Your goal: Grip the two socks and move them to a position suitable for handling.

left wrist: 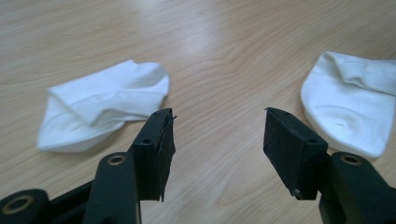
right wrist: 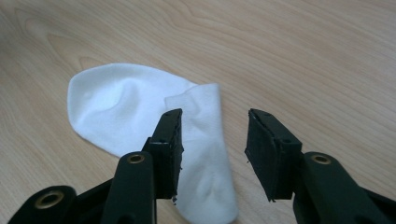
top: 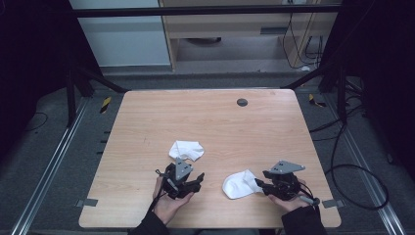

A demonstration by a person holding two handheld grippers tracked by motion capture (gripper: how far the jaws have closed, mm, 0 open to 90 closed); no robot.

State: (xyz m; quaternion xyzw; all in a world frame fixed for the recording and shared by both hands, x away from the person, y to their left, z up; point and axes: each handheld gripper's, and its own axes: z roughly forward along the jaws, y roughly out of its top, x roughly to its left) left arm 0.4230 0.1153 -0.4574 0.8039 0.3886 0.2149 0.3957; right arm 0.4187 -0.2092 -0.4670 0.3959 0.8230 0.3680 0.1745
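Note:
Two white socks lie flat on the wooden table (top: 147,122). One sock (top: 186,150) (left wrist: 105,105) rests just beyond my left gripper (top: 199,178) (left wrist: 219,112), which is open over bare wood with nothing between its jaws. The other sock (top: 239,185) (left wrist: 355,100) (right wrist: 130,107) lies near the front edge. My right gripper (top: 258,184) (right wrist: 215,112) is open at that sock's right end. In the right gripper view its left jaw sits over the narrow folded part of the cloth and its right jaw over bare wood.
A small dark round grommet (top: 242,102) is set in the table near its far edge. A black frame stands around the table, and cables (top: 352,166) trail on the floor to the right. A person's hands hold both grippers at the near edge.

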